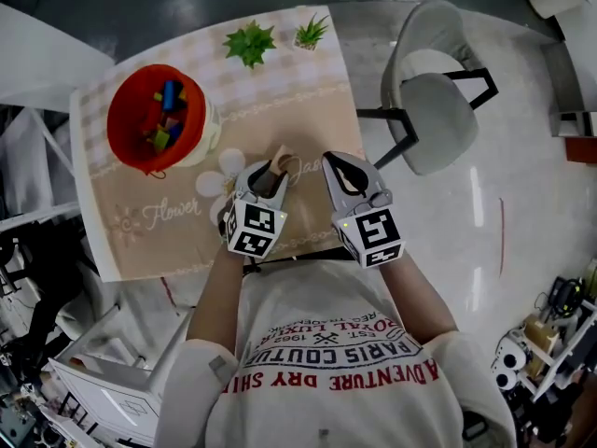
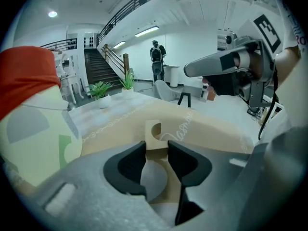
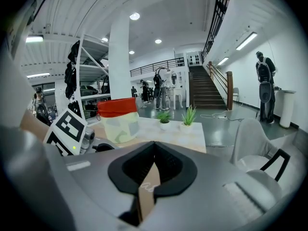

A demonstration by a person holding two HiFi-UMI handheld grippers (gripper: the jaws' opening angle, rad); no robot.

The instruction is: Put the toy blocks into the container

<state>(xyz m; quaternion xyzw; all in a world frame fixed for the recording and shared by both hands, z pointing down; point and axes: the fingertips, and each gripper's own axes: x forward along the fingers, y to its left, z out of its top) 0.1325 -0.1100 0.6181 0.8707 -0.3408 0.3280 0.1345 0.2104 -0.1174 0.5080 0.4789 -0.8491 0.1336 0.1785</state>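
A pale wooden block with an arch cut stands on the beige tablecloth near the table's front. My left gripper has its pads against both sides of it; in the head view the wooden block sticks out past the left gripper. The container, red-lined, sits at the table's back left with several coloured blocks inside. The right gripper hovers beside the left one to its right, shut and empty; in its own view the right gripper has its tips meeting.
Two small potted plants stand at the table's far edge. A grey chair is just right of the table. The container appears left of centre ahead of the right gripper. White furniture lies to the left.
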